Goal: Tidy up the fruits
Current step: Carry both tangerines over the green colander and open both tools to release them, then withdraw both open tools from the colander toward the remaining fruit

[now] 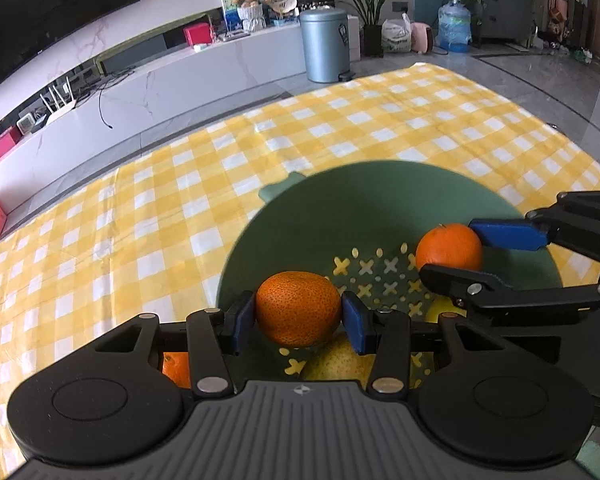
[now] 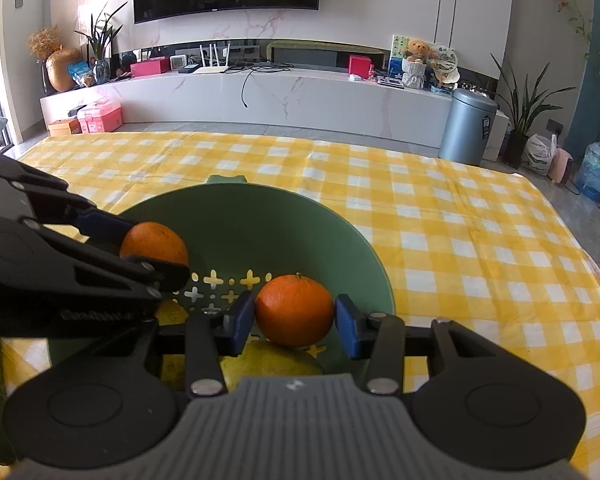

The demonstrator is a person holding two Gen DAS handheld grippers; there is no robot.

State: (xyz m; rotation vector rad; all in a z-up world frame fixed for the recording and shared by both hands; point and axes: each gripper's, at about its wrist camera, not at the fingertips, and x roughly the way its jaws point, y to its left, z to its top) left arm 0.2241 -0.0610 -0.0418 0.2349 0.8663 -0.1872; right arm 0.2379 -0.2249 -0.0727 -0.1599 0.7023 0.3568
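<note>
On the left, the left gripper (image 1: 299,317) is clenched on a mottled orange (image 1: 298,308) over the green colander's (image 1: 380,196) near-left rim. On the right, the right gripper (image 2: 295,317) grips a smooth orange (image 2: 295,310), seemingly above the perforated centre; pale fruit (image 2: 272,364) lies directly beneath.

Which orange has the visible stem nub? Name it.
The smooth orange in the right claw, stem nub on top; the left claw's orange is pitted, stemless.
</note>
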